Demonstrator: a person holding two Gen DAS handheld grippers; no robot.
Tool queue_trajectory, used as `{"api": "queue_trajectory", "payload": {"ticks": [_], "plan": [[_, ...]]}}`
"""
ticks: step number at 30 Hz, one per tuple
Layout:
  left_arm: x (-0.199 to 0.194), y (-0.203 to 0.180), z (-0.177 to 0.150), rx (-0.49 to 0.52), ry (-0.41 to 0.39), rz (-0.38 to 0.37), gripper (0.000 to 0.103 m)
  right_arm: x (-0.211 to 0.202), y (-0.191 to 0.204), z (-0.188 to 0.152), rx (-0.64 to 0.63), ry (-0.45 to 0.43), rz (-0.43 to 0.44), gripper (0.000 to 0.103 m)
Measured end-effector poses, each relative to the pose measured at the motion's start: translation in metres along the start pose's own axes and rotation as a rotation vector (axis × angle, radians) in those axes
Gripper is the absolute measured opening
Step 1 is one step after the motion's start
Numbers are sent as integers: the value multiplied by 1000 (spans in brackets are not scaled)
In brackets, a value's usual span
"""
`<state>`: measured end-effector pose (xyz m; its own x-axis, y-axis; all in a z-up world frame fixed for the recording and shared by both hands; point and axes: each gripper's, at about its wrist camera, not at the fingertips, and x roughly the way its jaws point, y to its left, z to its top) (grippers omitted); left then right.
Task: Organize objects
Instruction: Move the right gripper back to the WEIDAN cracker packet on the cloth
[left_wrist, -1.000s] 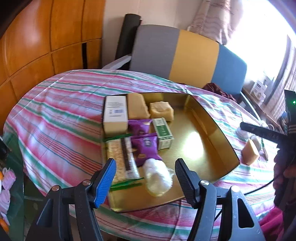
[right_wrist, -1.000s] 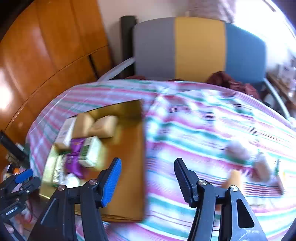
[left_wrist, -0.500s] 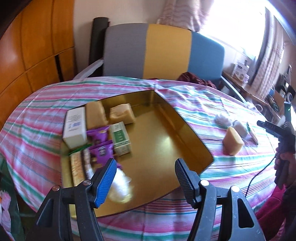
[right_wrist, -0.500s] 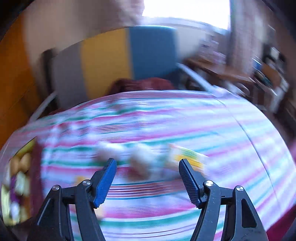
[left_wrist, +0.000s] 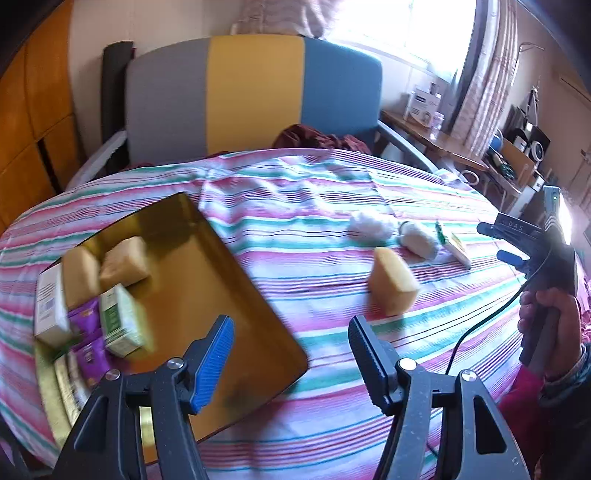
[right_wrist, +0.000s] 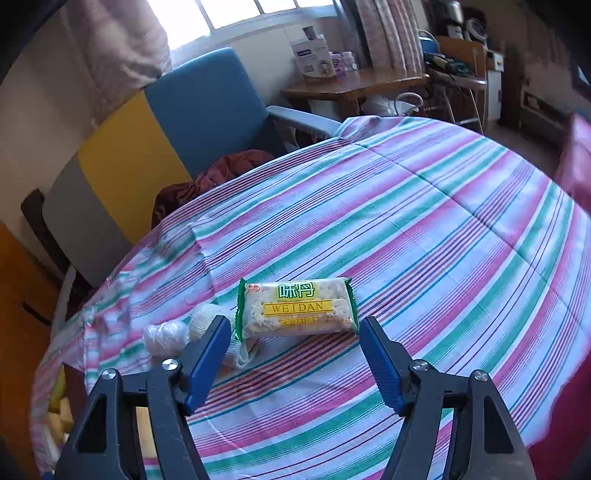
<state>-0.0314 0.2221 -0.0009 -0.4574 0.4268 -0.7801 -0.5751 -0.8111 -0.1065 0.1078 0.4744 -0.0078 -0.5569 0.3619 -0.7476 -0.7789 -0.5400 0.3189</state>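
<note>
The right gripper (right_wrist: 293, 354) has just been opening; its jaws stand spread and empty, just short of a flat green-edged Weidan biscuit packet (right_wrist: 297, 307) on the striped tablecloth (right_wrist: 443, 229). The left gripper (left_wrist: 290, 356), spread and empty, hovers over the gold tray's (left_wrist: 221, 295) edge.

I see a striped tablecloth (right_wrist: 443, 229), pink/green/white, over the whole table w/ a fold line down the middle. Behind it an armchair (left_wrist: 255, 92) w/ grey, yellow & blue back panels; dark red cloth (left_wrist: 317, 138) bunched on its seat. Orange wood paneling (left_wrist: 33, 122) far left. By the bright window (right_wrist: 236, 11): striped curtains (right_wrist: 388, 33), wooden side table (right_wrist: 354, 83) w/ a white box (right_wrist: 310, 55) on top. Clutter further right, too small to tell.
</note>
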Motion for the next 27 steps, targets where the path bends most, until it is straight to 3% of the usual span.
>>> {"api": "queue_trajectory", "payload": {"ticks": [6,13,19,27], "plan": [[21,-25,23,49,24,-32,65,0,-20,2,112,21,38,74],[61,-47,56,36,104,-93,65,1,-38,5,215,35,66,77],[96,-64,85,69,136,-103,65,5,-30,3,187,61,95,78],[157,-90,115,150,241,-145,66,11,-23,1,164,104,135,79]]}}
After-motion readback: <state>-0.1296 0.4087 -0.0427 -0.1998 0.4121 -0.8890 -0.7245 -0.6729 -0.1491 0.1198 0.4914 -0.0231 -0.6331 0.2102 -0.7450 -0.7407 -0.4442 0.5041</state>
